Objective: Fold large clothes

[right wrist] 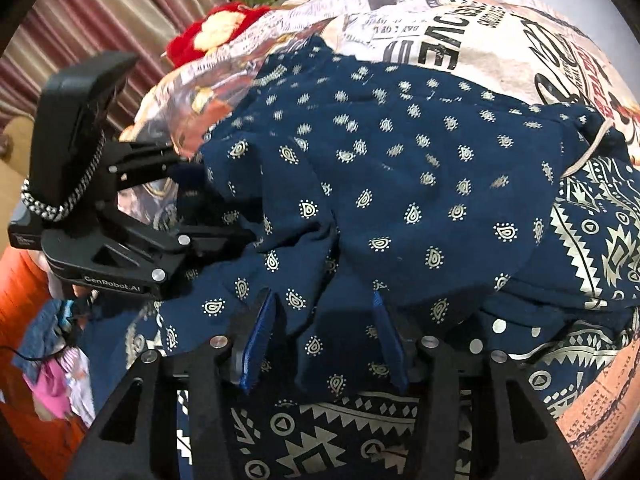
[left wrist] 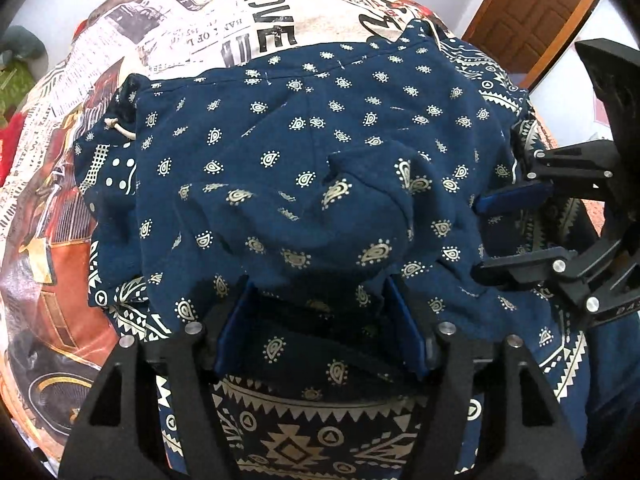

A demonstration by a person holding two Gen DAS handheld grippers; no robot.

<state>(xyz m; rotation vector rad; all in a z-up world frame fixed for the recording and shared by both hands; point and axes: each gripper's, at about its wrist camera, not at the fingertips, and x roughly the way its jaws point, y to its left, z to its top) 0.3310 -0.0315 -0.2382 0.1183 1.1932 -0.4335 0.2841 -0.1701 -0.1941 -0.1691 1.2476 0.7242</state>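
Both grippers — left (left wrist: 320, 320), right (right wrist: 320, 332) — jaws wide, under the blue garment (left wrist: 320, 152) at six o'clock, on a bedspread (left wrist: 180, 20).

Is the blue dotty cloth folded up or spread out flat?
Partly folded. The blue garment has its paisley layer doubled over the zigzag-bordered part, still lumpy and wrinkled, on the printed bedsheet.

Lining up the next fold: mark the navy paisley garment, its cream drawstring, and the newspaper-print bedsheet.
navy paisley garment (left wrist: 320, 128): left wrist view, flat upper panel.
cream drawstring (right wrist: 592, 148): right wrist view, cord's middle.
newspaper-print bedsheet (left wrist: 192, 20): left wrist view, bare printed area.
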